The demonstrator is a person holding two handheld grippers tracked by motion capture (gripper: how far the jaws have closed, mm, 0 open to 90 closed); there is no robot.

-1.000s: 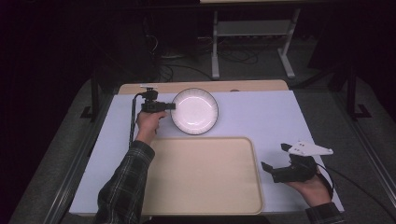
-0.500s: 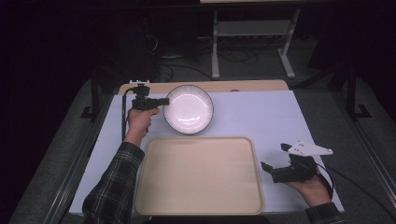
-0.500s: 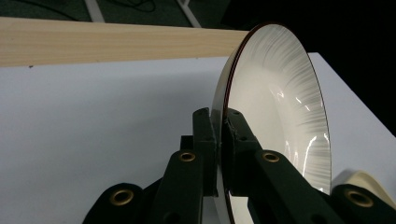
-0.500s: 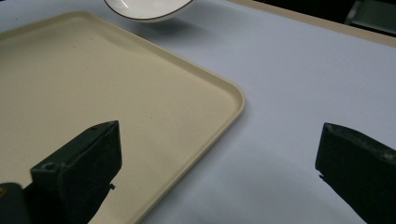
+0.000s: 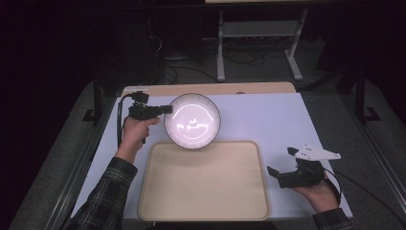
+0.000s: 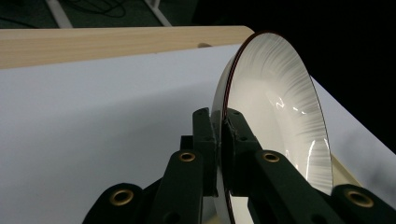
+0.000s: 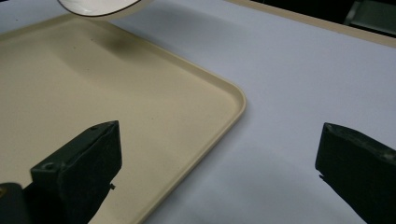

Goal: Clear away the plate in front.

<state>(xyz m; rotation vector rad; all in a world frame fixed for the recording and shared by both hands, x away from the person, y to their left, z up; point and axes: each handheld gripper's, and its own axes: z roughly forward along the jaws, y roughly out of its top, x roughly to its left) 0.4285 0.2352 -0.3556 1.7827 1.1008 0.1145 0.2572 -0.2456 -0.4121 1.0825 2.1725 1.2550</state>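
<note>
The white plate point(image 5: 192, 120) is held lifted and tilted over the far edge of the beige tray point(image 5: 203, 201), clamped by its left rim in the left tool point(image 5: 165, 109), whose jaws are pinched thin on the rim so the plate can likely be carried onto the tray. The right tool point(image 5: 280, 163) is kept spread apart and empty near the counter's point(image 5: 268, 117) near right corner, clear of the tray

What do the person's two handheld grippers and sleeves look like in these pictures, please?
Both grippers are black with two blocky jaws. The left gripper trails a black cable; brass-coloured rivets show on its linkage. The right gripper carries a grey three-cornered plate. Both sleeves are dark plaid.
</note>
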